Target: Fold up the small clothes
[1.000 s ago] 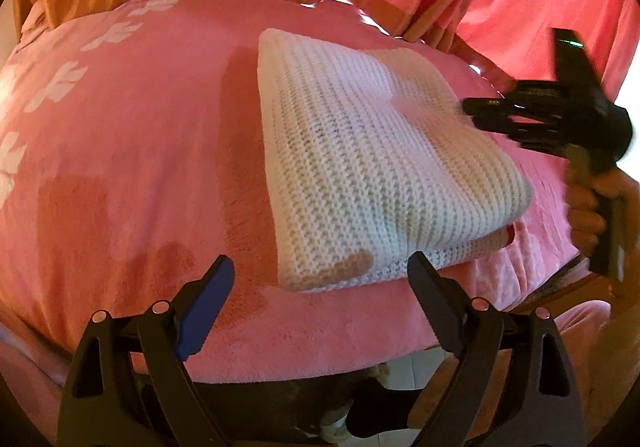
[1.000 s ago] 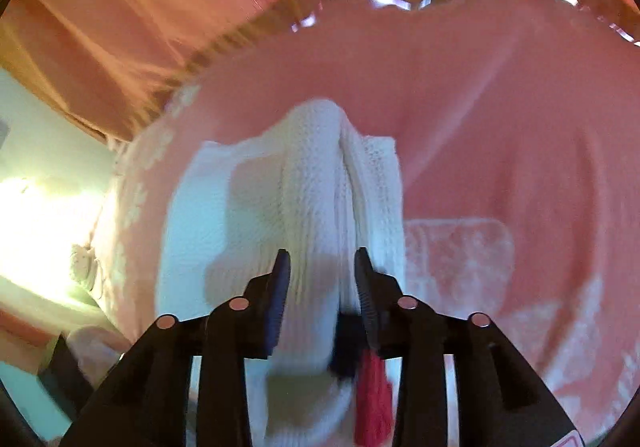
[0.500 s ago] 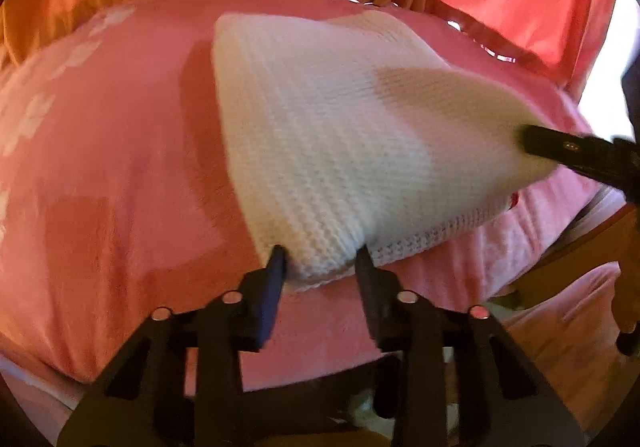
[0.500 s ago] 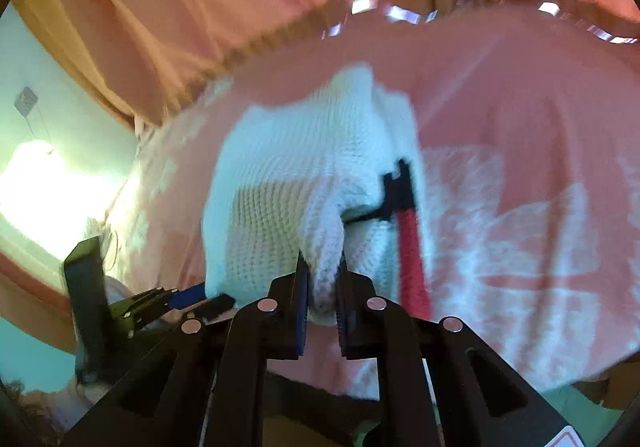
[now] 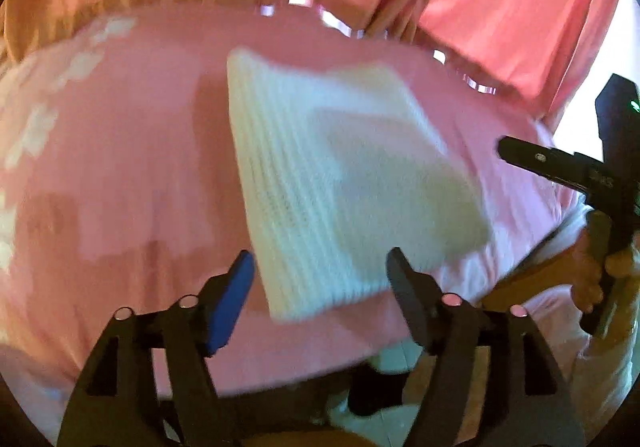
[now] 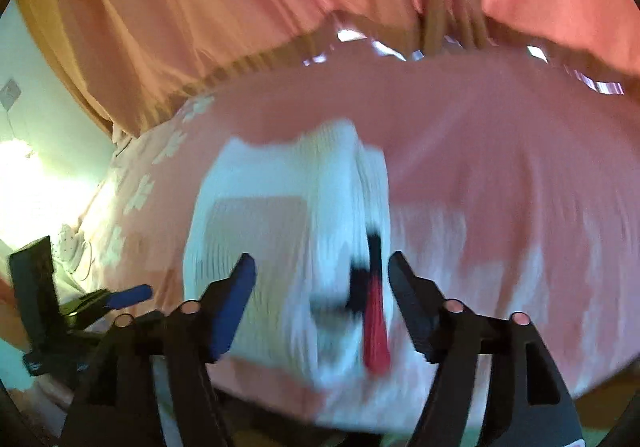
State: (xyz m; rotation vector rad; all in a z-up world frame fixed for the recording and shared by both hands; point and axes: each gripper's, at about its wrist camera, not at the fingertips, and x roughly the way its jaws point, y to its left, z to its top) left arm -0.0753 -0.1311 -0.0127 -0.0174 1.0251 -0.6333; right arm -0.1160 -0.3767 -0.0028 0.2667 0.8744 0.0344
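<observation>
A folded white knitted garment point(image 5: 340, 183) lies on a pink blanket point(image 5: 120, 175). It also shows in the right wrist view point(image 6: 280, 231), with a red and black tag point(image 6: 374, 311) at its near edge. My left gripper point(image 5: 320, 287) is open and empty just in front of the garment's near corner. My right gripper point(image 6: 320, 287) is open and empty at the garment's near edge. In the left wrist view the right gripper point(image 5: 560, 167) is at the right, apart from the garment. Both views are blurred by motion.
Orange-pink curtains point(image 5: 500, 7) hang behind the bed. The blanket has white flower prints point(image 6: 140, 191) on its left side. The bed's near edge point(image 5: 280, 379) drops to a light floor. A lit wall point(image 6: 24, 167) is at the far left.
Both grippers were shut on the garment's near edge half a second ago. Both have opened and let it go, and it lies flat, folded.
</observation>
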